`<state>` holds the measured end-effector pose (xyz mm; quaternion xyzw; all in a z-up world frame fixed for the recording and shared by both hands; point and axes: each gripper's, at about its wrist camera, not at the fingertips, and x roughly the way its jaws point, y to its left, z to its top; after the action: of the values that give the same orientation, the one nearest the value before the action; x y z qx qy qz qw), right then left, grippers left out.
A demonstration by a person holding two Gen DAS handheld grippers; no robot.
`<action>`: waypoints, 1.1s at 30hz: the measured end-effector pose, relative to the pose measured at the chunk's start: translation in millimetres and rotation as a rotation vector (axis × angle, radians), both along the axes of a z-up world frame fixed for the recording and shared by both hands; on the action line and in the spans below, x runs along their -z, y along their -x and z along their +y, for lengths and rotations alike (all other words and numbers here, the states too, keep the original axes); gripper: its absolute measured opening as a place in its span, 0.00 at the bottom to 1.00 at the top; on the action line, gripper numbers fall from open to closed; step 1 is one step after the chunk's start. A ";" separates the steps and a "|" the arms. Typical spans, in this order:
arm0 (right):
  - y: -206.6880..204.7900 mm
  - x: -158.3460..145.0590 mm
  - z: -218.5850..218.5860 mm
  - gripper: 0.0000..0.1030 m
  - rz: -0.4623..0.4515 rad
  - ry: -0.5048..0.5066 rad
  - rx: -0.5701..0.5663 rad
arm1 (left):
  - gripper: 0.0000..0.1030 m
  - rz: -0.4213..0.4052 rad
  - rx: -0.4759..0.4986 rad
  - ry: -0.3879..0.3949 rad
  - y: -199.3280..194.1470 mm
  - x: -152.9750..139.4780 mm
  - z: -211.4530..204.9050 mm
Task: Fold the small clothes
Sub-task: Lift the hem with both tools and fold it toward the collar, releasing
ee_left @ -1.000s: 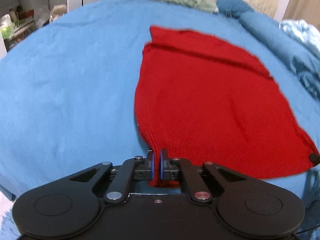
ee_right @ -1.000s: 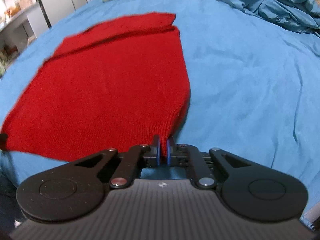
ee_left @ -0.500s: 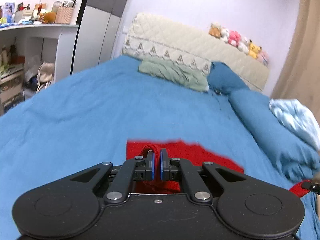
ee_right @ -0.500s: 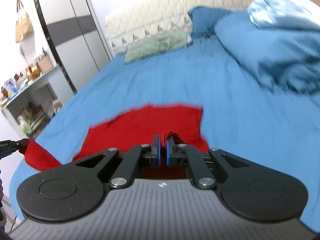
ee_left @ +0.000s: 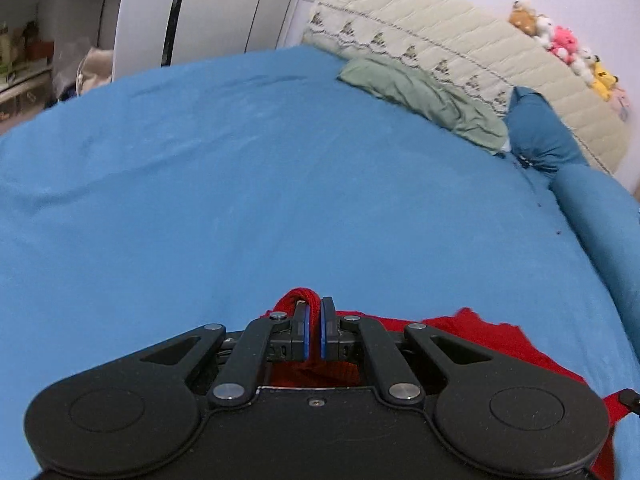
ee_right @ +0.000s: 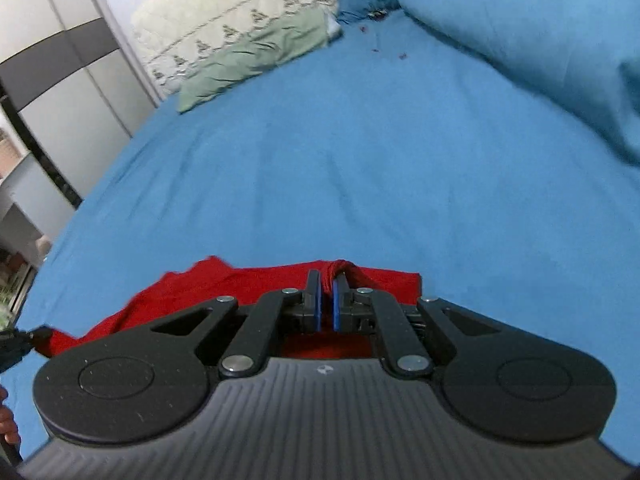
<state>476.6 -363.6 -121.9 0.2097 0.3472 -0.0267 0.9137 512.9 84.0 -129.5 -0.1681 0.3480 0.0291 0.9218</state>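
Note:
A red knitted garment [ee_left: 492, 340] lies on the blue bed sheet [ee_left: 240, 200], mostly hidden under both grippers. My left gripper [ee_left: 314, 306] is shut on a bunched edge of the garment, a red loop showing above the blue pads. My right gripper [ee_right: 326, 280] is shut on another edge of the same garment [ee_right: 200, 292]. The right gripper's tip shows at the lower right edge of the left wrist view [ee_left: 630, 398], and the left gripper's tip at the left edge of the right wrist view [ee_right: 24, 338], each with red cloth in it.
A green pillow [ee_left: 420, 96] and a quilted cream headboard [ee_left: 460, 48] are at the far end. A dark blue pillow [ee_left: 540, 132] and rolled blue duvet [ee_right: 540, 40] lie to the right. Wardrobe and shelves [ee_left: 60, 52] stand left. Plush toys [ee_left: 560, 40] sit on the headboard.
Both grippers have carried the held hem forward over the garment toward its far end. The garment, seen spread out a second ago, now shows only as a short strip under the grippers.

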 end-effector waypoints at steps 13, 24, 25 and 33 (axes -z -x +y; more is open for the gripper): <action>30.8 7.8 15.4 0.99 -0.162 0.100 -0.035 | 0.76 -0.170 0.117 -0.157 52.5 -30.5 -15.3; 76.2 66.1 36.0 0.99 -0.012 0.182 -0.074 | 0.92 0.036 0.263 -0.285 97.0 47.2 -45.6; 78.0 69.0 31.0 0.98 -0.012 0.159 -0.076 | 0.92 0.028 0.262 -0.297 99.1 47.5 -47.0; 97.4 31.4 29.0 0.98 -0.062 0.112 -0.078 | 0.92 0.001 0.270 -0.262 107.5 3.2 -56.6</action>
<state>379.2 -334.7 -153.4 0.1453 0.3246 -0.0041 0.9346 405.4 27.4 -132.6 0.0017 0.3609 -0.0495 0.9313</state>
